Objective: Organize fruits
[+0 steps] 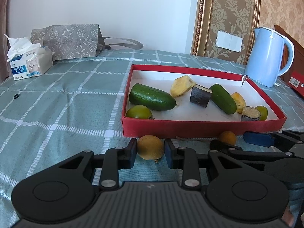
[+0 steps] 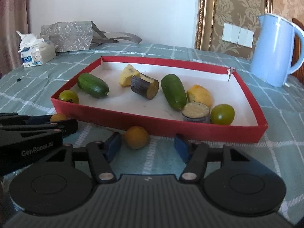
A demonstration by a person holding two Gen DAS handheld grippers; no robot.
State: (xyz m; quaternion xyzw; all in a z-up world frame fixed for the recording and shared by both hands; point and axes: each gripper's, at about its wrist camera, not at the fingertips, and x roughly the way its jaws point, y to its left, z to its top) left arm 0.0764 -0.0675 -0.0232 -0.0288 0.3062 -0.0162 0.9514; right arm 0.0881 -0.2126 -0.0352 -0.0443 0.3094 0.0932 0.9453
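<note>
Two small yellow-orange fruits lie on the checked cloth just in front of a red box [image 1: 201, 128]. My left gripper [image 1: 151, 150] is shut on the left fruit [image 1: 150, 149], both pads against its sides. My right gripper [image 2: 147, 146] is open; the other fruit [image 2: 135, 137] sits between its fingers, close to the left pad [image 2: 114, 145] and apart from the right one. The right gripper [image 1: 237, 140] also shows in the left wrist view, around that fruit [image 1: 227, 137]. The left gripper [image 2: 57, 126] with its fruit [image 2: 58, 117] shows at the left edge of the right wrist view.
The red box [image 2: 159, 127] holds two cucumbers [image 2: 93, 85], two green round fruits [image 2: 222, 114], yellow chunks [image 2: 199, 95] and two dark-skinned cut pieces [image 2: 145, 87]. A blue kettle [image 2: 273, 51] stands at the back right. A tissue box [image 1: 30, 64] and a paper bag [image 1: 66, 41] stand at the back left.
</note>
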